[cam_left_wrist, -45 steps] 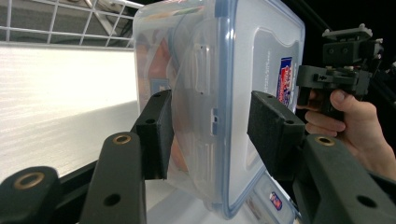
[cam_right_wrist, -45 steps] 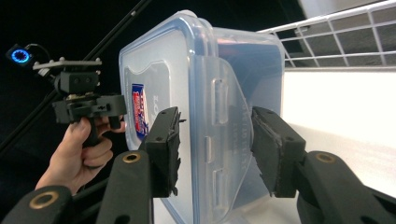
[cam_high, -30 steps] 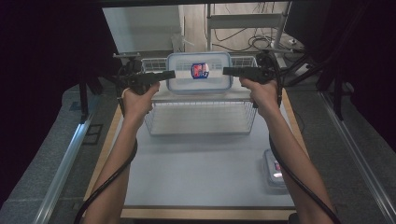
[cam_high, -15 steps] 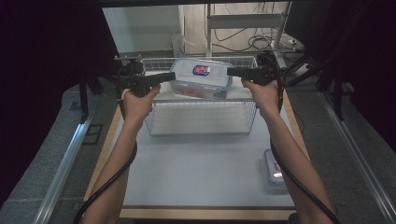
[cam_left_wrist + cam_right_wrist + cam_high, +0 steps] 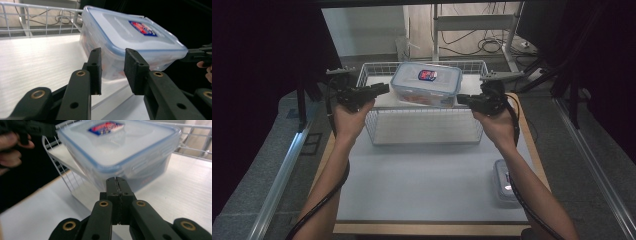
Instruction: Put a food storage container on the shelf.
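The bench [image 5: 427,200] has a pale grey top with a wooden edge along its near side and its right side. A white wire basket [image 5: 377,127] stands directly on it at the far end, about in the middle between left and right, and its floor is a pale ribbed sheet. Near the right edge of the bench, closer to the person, lies a small clear container [image 5: 503,180] with something red inside, well apart from the basket.
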`<act>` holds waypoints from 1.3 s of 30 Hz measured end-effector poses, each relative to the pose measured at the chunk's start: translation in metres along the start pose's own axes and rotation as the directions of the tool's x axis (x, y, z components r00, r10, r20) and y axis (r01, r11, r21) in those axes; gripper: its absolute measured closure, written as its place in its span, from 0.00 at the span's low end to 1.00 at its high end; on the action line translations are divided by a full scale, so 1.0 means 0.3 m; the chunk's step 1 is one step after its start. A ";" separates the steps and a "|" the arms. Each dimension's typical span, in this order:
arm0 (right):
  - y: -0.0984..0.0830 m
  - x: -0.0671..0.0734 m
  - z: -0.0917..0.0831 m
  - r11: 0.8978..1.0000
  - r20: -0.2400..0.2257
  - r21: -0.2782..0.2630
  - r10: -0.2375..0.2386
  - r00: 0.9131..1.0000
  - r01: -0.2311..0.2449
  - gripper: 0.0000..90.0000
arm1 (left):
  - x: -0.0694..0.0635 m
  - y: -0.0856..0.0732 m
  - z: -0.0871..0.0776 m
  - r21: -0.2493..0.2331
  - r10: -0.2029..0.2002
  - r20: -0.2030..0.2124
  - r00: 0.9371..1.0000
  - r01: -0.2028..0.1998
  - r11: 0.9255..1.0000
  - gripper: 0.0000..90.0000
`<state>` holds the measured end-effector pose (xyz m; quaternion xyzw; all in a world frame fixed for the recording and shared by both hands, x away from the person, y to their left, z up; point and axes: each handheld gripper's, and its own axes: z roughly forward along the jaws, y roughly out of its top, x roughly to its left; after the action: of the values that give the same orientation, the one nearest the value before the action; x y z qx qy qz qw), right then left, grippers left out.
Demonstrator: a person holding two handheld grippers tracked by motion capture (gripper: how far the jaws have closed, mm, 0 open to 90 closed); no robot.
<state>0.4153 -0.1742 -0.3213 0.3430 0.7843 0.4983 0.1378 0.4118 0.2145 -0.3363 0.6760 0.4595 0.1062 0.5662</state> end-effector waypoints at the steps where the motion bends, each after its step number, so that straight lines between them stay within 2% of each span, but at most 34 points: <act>1: -0.002 0.004 0.004 1.000 0.005 0.007 -0.004 1.000 0.004 1.00 | -0.002 -0.003 0.001 0.000 0.000 0.000 1.000 0.000 1.000 0.76; 3: -0.004 0.007 0.010 1.000 0.017 0.016 -0.008 1.000 0.007 1.00 | -0.002 -0.004 0.001 0.002 0.002 0.001 1.000 -0.002 1.000 0.75; 5: -0.002 -0.002 0.026 1.000 0.048 0.018 -0.007 0.999 0.006 1.00 | -0.003 -0.009 0.001 0.006 0.006 0.001 1.000 -0.006 1.000 0.75; 14: 0.013 -0.061 0.068 0.998 0.065 0.013 0.056 0.996 -0.057 0.99 | 0.019 -0.023 -0.003 0.010 -0.009 -0.011 1.000 0.009 1.000 0.74; 20: 0.034 -0.089 0.100 0.997 0.080 0.024 0.077 0.994 -0.079 0.99 | 0.030 -0.030 0.000 0.013 -0.020 -0.014 1.000 0.020 1.000 0.74; 29: 0.063 -0.110 0.145 0.994 0.093 0.027 0.100 0.991 -0.103 0.99 | 0.019 -0.035 0.007 0.026 -0.009 -0.008 1.000 0.009 1.000 0.74; 33: 0.063 -0.115 0.141 0.995 0.091 0.032 0.092 0.992 -0.096 0.99 | 0.015 -0.046 0.007 0.038 0.004 -0.013 1.000 -0.003 0.999 0.73; 37: 0.053 -0.118 0.113 0.996 0.085 0.028 0.086 0.993 -0.089 0.98 | 0.011 -0.053 0.004 0.044 0.014 -0.022 1.000 -0.013 0.999 0.69; 39: 0.045 -0.117 0.098 0.996 0.076 0.023 0.083 0.994 -0.085 0.98 | 0.005 -0.058 0.001 0.043 0.031 -0.029 0.999 -0.030 0.999 0.68</act>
<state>0.4626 -0.1740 -0.3277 0.3961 0.7700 0.4798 0.1416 0.4041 0.2144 -0.3519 0.6931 0.4596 0.1150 0.5432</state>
